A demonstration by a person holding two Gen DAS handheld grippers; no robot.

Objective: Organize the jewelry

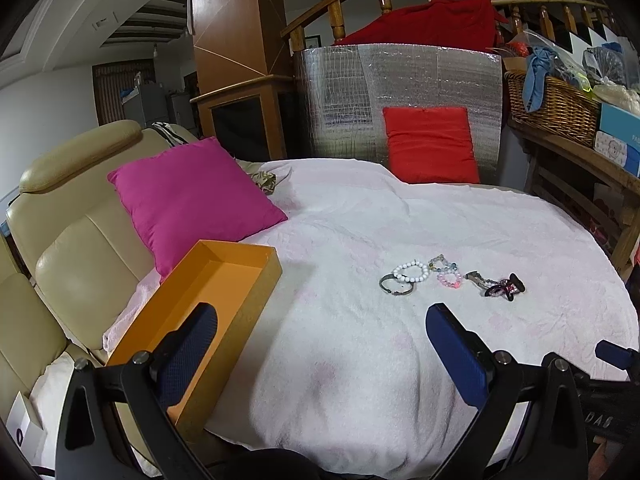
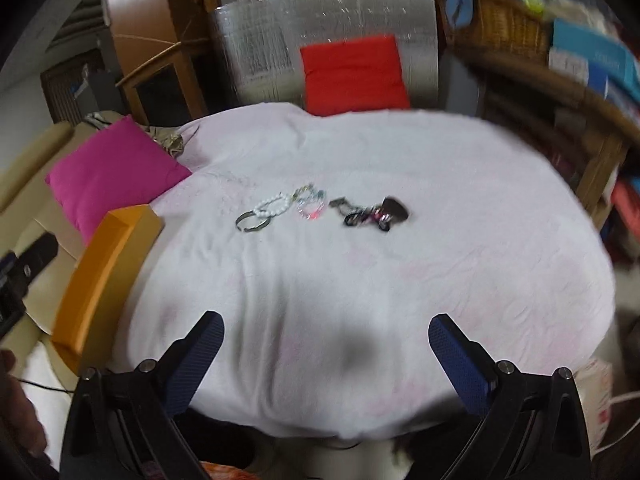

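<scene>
beaded bracelets (image 1: 411,271) on quilted cloth (image 1: 360,340)

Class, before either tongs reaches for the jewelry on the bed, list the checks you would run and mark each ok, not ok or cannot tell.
1. Left tongs open, holding nothing: ok.
2. Right tongs open, holding nothing: ok.
3. Orange box open and holding nothing in its visible part: ok.
4. Bracelets apart for single picks: not ok; the white bead bracelet overlaps the metal bangle.
5. Dark hair clips untangled: cannot tell.
6. Right wrist view sharp: not ok, blurred.
</scene>
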